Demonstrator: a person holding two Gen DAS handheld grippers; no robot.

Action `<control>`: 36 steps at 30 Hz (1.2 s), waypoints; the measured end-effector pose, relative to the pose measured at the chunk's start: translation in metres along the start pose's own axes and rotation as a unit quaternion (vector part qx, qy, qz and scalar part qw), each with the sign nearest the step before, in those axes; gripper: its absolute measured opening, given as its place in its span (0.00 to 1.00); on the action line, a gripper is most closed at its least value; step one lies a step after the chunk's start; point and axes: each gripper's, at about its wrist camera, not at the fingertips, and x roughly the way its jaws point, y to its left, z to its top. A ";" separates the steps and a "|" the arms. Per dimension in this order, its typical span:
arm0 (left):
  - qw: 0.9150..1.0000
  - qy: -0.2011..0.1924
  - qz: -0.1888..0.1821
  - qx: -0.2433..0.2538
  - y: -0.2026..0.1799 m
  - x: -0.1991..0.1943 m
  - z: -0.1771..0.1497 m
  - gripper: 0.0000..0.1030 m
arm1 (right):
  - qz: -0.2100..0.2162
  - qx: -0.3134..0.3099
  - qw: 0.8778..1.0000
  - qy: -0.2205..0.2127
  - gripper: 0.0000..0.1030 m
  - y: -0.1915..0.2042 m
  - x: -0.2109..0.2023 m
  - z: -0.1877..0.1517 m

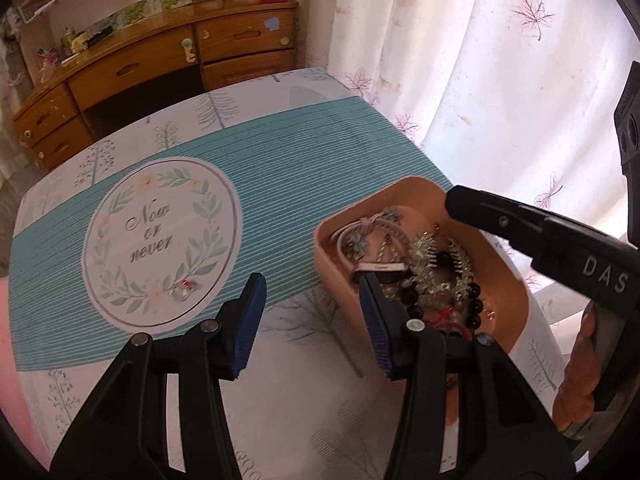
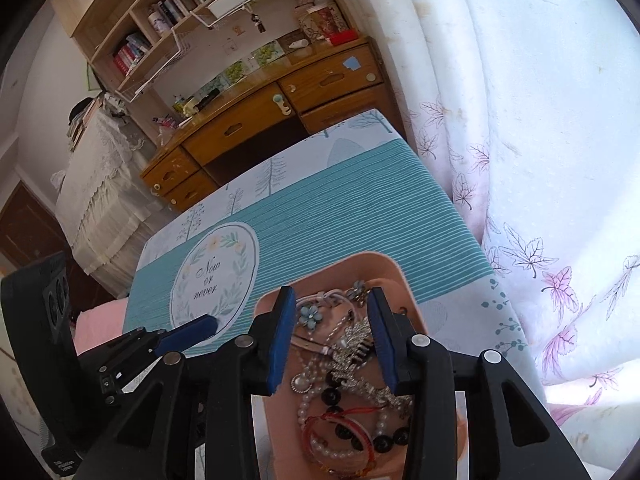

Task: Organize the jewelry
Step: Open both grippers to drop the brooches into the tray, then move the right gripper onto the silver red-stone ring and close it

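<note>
The tangled jewellery [image 2: 344, 364] is heaped in the shallow peach plastic tray [image 1: 404, 188] at the worktop's edge. Both the left gripper [image 1: 312, 312] and right gripper [image 2: 330, 336] are seen with fingers apart, nothing clamped. Several interlocked strands could be dragged out together.

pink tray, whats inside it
The pink tray holds a tangled heap: black bead bracelet, pearl strand, red cord bracelet, silver rhinestone piece. Whatever lies beneath is covered.
</note>
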 end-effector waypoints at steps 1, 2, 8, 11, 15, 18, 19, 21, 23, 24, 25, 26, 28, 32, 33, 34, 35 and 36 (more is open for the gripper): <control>1.000 -0.001 0.009 -0.009 0.008 -0.005 -0.007 0.44 | 0.000 -0.007 1.000 0.001 0.36 0.005 -0.001 -0.003; 1.000 -0.002 0.016 -0.019 0.017 -0.011 -0.013 0.44 | 0.001 -0.012 1.000 0.003 0.36 0.010 -0.002 -0.005; 0.993 0.005 0.067 -0.096 0.085 -0.040 -0.052 0.44 | 0.020 -0.053 0.998 0.023 0.36 0.054 -0.003 -0.021; 0.987 0.009 0.091 -0.134 0.119 -0.053 -0.069 0.44 | 0.030 -0.084 0.995 0.031 0.36 0.086 -0.003 -0.029; 0.979 0.006 0.116 -0.165 0.153 -0.073 -0.084 0.44 | 0.043 -0.123 0.991 0.043 0.36 0.130 0.001 -0.033; 0.976 0.000 0.127 -0.177 0.169 -0.086 -0.087 0.44 | 0.052 -0.144 0.987 0.051 0.36 0.161 0.005 -0.029; 0.975 -0.004 0.132 -0.178 0.172 -0.090 -0.086 0.44 | 0.055 -0.150 0.986 0.054 0.36 0.171 0.007 -0.028; 0.973 -0.011 0.142 -0.180 0.176 -0.095 -0.081 0.44 | 0.062 -0.153 0.984 0.066 0.36 0.187 0.014 -0.020; 0.971 -0.015 0.147 -0.187 0.183 -0.099 -0.077 0.44 | 0.066 -0.149 0.983 0.090 0.36 0.202 0.027 -0.013; 0.970 -0.017 0.148 -0.191 0.185 -0.100 -0.074 0.44 | 0.066 -0.143 0.982 0.103 0.36 0.207 0.035 -0.010; 0.969 -0.018 0.147 -0.196 0.189 -0.101 -0.073 0.44 | 0.068 -0.138 0.981 0.114 0.36 0.208 0.041 -0.005; 0.968 -0.019 0.147 -0.202 0.191 -0.102 -0.072 0.44 | 0.068 -0.129 0.980 0.133 0.36 0.212 0.051 -0.003; 0.967 -0.020 0.141 -0.212 0.196 -0.101 -0.070 0.44 | 0.059 -0.106 0.979 0.166 0.36 0.214 0.071 0.000; 0.967 -0.019 0.132 -0.218 0.197 -0.098 -0.070 0.44 | 0.049 -0.035 0.971 0.232 0.36 0.205 0.113 -0.004; 0.967 -0.019 0.132 -0.218 0.197 -0.097 -0.070 0.44 | 0.047 -0.018 0.969 0.243 0.36 0.204 0.123 -0.006; 0.967 -0.019 0.131 -0.218 0.198 -0.096 -0.071 0.44 | 0.045 -0.006 0.967 0.249 0.35 0.200 0.131 -0.008; 0.967 -0.018 0.130 -0.218 0.198 -0.094 -0.071 0.44 | 0.043 0.005 0.966 0.253 0.35 0.194 0.137 -0.011; 0.967 -0.017 0.130 -0.219 0.199 -0.092 -0.071 0.44 | 0.041 0.016 0.965 0.257 0.35 0.193 0.145 -0.012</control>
